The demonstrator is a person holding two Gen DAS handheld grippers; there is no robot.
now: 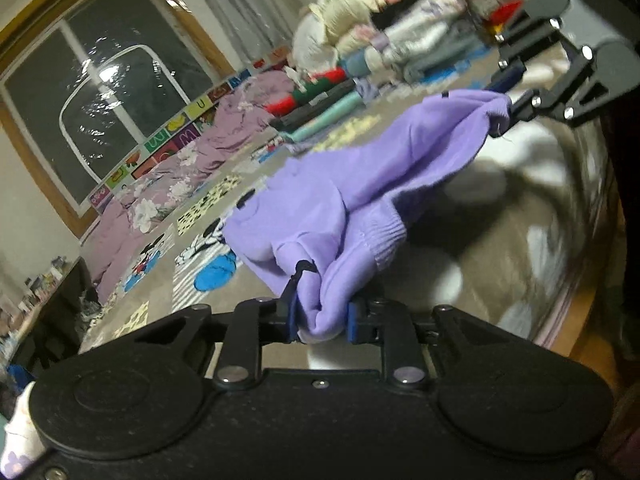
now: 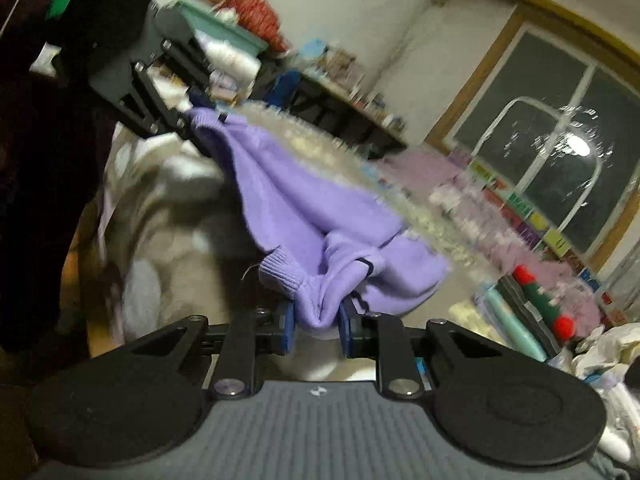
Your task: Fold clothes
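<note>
A lilac knit garment [image 1: 360, 184] with a ribbed cuff hangs in the air between my two grippers, above the bed. My left gripper [image 1: 322, 320] is shut on a bunched end of it, the cloth pinched between the blue pads. The right gripper [image 1: 502, 110] shows at the upper right of the left wrist view, holding the far end. In the right wrist view the right gripper [image 2: 318, 326] is shut on a gathered fold of the lilac garment [image 2: 304, 208]. The left gripper [image 2: 188, 118] grips the opposite corner at upper left there.
A bed sheet with cartoon prints [image 1: 200, 232] lies below. Folded clothes in stacks [image 1: 332, 96] and a loose heap [image 1: 360, 12] sit at the far side. A mauve flowered quilt [image 1: 168, 176] runs along the window wall [image 1: 108, 92]. A cluttered desk [image 2: 344, 92] stands beyond the bed.
</note>
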